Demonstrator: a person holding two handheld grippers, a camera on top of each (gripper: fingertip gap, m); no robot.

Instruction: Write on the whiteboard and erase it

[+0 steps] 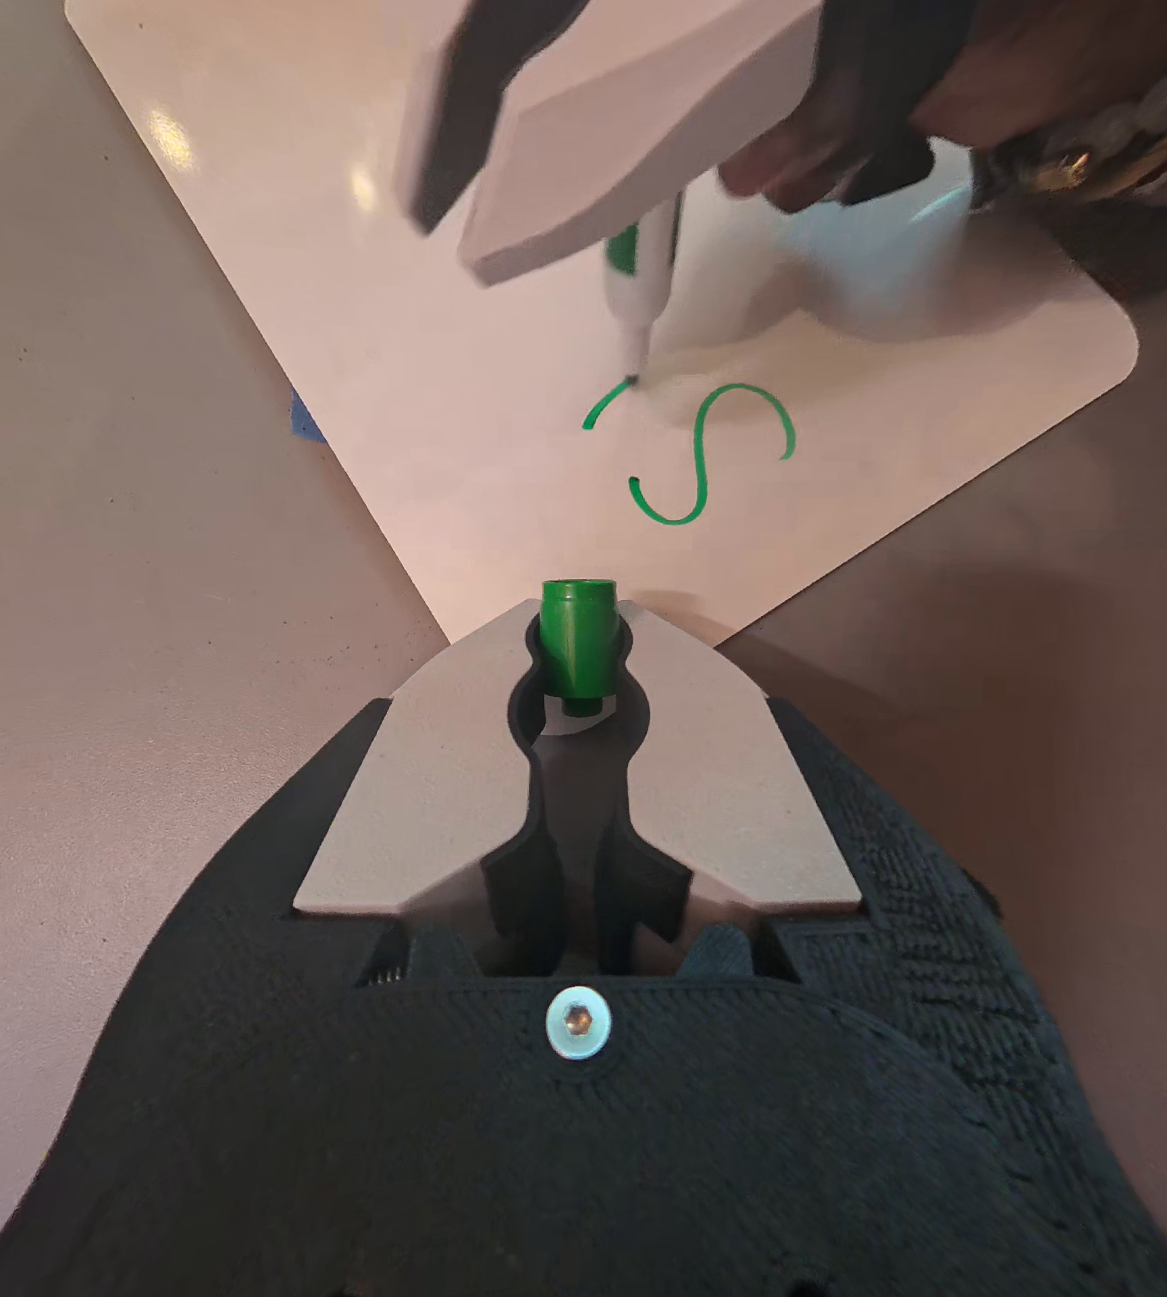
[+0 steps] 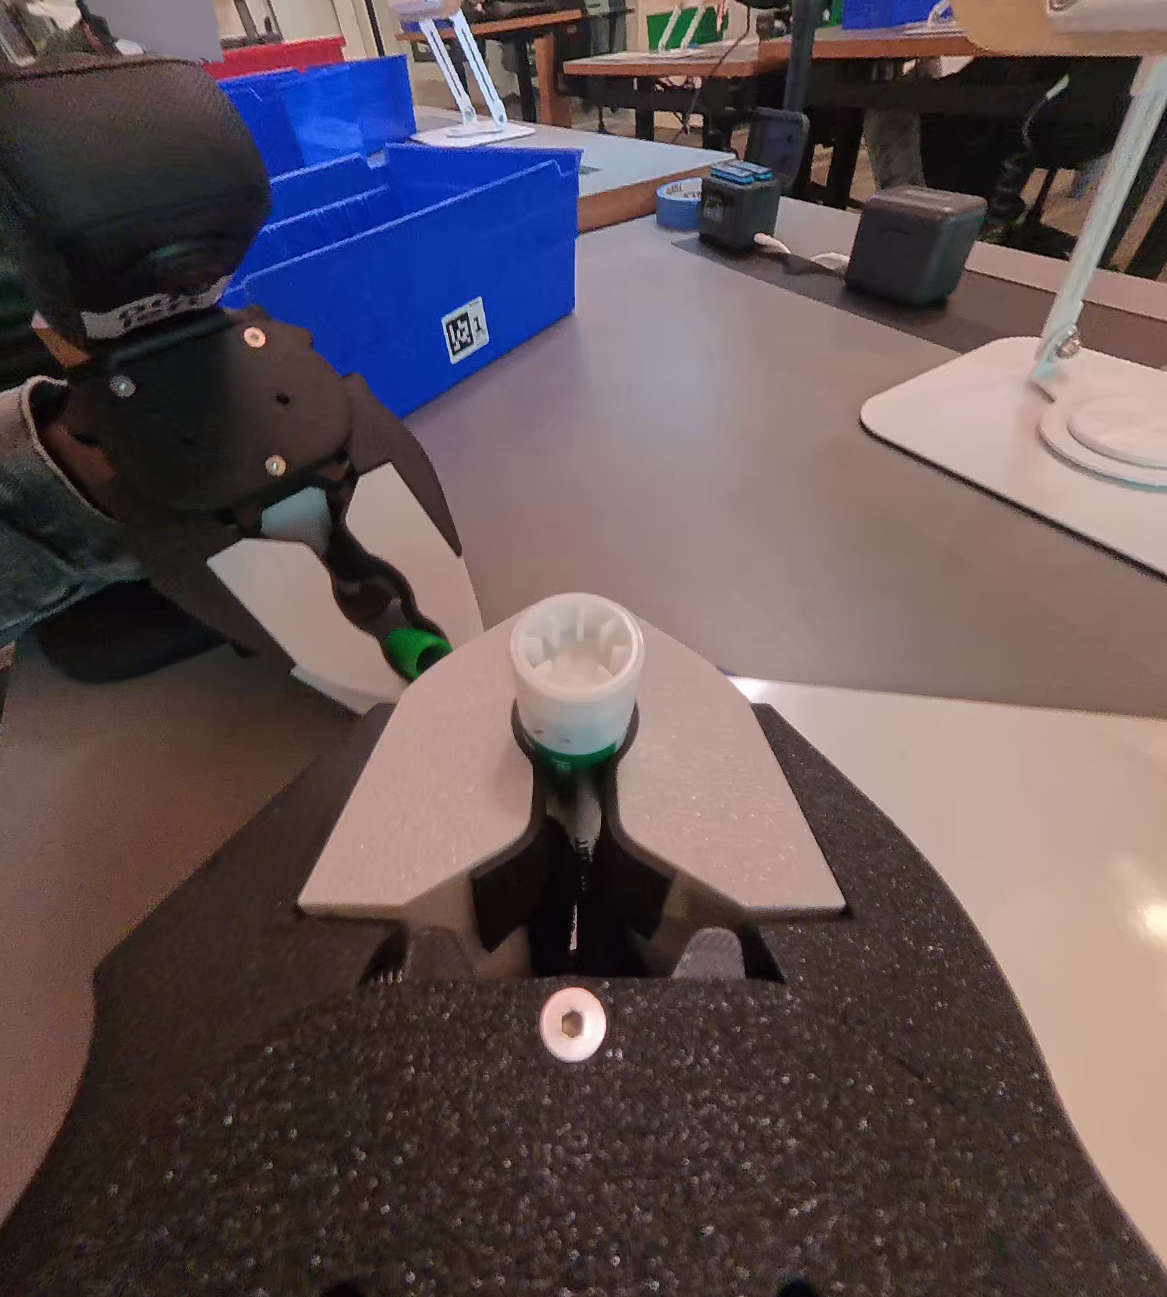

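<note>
Left wrist view: left gripper (image 1: 579,635) was clamped on the green cap (image 1: 579,632), parked at the whiteboard (image 1: 370,393) edge. Right gripper (image 1: 626,245), nearer the strokes, pinched the marker (image 1: 630,309), long axis steep, tip down on the green curve (image 1: 605,407).

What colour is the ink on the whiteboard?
Green ink on the whiteboard, clearest in the left wrist view.

Green handwritten marks (image 1: 707,453) on the whiteboard (image 1: 426,421), square coded sticker (image 2: 465,330) on the blue bin (image 2: 426,281) beyond the whiteboard, printed strip (image 2: 146,312) on the left gripper (image 2: 419,649)
</note>
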